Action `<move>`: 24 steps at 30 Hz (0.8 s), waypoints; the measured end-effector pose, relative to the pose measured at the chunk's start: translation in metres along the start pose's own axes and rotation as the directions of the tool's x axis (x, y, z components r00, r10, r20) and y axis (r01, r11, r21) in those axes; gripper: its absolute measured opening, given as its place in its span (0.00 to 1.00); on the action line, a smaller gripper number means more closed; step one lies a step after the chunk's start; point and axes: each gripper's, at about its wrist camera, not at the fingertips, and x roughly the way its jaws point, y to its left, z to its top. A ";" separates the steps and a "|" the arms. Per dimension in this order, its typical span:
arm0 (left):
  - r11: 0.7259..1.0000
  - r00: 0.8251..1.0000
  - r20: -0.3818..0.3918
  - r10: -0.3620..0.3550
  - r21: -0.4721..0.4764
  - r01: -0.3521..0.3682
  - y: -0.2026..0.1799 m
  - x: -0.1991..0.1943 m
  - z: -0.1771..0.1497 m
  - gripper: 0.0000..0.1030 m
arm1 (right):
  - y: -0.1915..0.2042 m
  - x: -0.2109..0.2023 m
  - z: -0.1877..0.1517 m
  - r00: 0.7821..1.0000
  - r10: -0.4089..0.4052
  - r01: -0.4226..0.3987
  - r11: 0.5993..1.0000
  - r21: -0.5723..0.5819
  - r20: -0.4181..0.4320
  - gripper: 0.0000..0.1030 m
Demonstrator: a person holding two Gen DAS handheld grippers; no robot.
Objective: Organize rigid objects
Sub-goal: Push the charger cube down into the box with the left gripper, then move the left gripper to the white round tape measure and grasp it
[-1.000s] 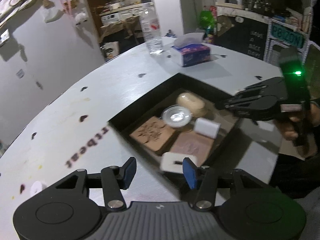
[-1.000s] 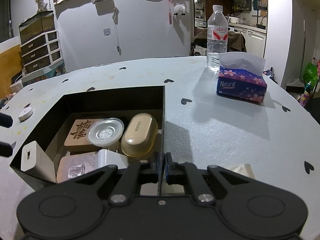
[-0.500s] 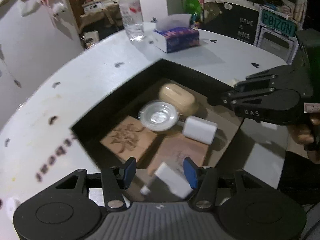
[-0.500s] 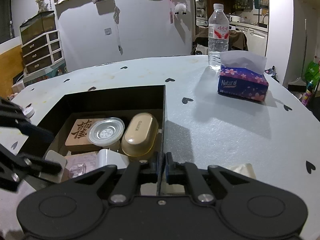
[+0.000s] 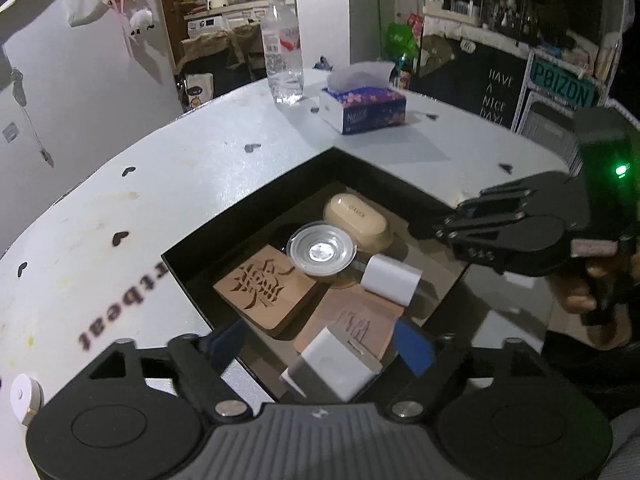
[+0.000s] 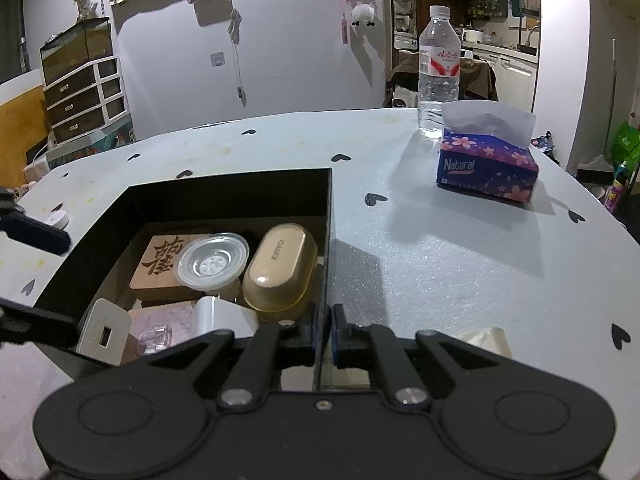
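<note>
Left tool (image 5: 322,346) is spread wide with nothing in it, hanging over the near corner of the black box (image 5: 256,200), right above a white charger block (image 5: 334,368) leaning on the box wall. Right tool (image 6: 324,330) is pinched shut on the box's thin side wall. Inside: wooden carved tile (image 5: 266,286), clear round lid (image 5: 322,250), tan case (image 5: 356,222). On the desk (image 6: 440,248) further out: tissue box (image 6: 486,166) and water bottle (image 6: 438,72).
</note>
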 end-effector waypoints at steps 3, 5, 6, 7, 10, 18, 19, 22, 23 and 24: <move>1.000 0.999 0.038 0.009 -0.008 -0.009 -0.001 -0.012 -0.003 0.95 | 0.001 0.001 0.000 1.000 -0.003 0.003 1.000 -0.001 0.000 0.06; 0.999 0.998 0.060 0.024 -0.026 -0.022 0.000 -0.021 -0.006 0.97 | 0.001 0.001 0.000 1.000 -0.006 0.006 1.000 -0.002 0.001 0.06; 0.999 0.997 0.071 0.030 -0.038 -0.028 0.001 -0.025 -0.008 0.98 | 0.001 0.001 0.000 1.000 -0.006 0.006 1.000 -0.002 0.001 0.06; 0.998 0.996 0.084 0.039 -0.051 -0.035 0.003 -0.030 -0.011 0.99 | 0.001 0.001 0.000 1.000 -0.006 0.006 1.000 -0.003 0.002 0.06; 0.995 0.991 0.113 0.073 -0.082 -0.064 0.009 -0.044 -0.020 1.00 | 0.002 0.001 0.000 1.000 -0.010 0.010 1.000 -0.005 0.001 0.06; 0.938 0.955 0.150 0.256 -0.279 -0.207 0.059 -0.074 -0.053 1.00 | 0.004 0.000 0.001 1.000 -0.029 0.029 1.000 -0.011 -0.001 0.05; 0.924 0.948 0.149 0.281 -0.310 -0.225 0.066 -0.076 -0.057 1.00 | 0.005 0.000 0.001 1.000 -0.031 0.031 0.999 -0.012 -0.001 0.04; 0.869 0.923 0.132 0.361 -0.407 -0.281 0.091 -0.083 -0.072 1.00 | 0.007 0.000 0.001 0.999 -0.042 0.042 0.999 -0.014 -0.002 0.04; 0.849 0.915 0.123 0.384 -0.438 -0.297 0.100 -0.084 -0.078 1.00 | 0.007 0.000 0.001 0.999 -0.046 0.046 0.999 -0.016 -0.003 0.04; 0.829 0.908 0.115 0.403 -0.465 -0.309 0.108 -0.085 -0.082 1.00 | 0.008 0.000 0.001 0.999 -0.052 0.052 0.999 -0.018 -0.004 0.04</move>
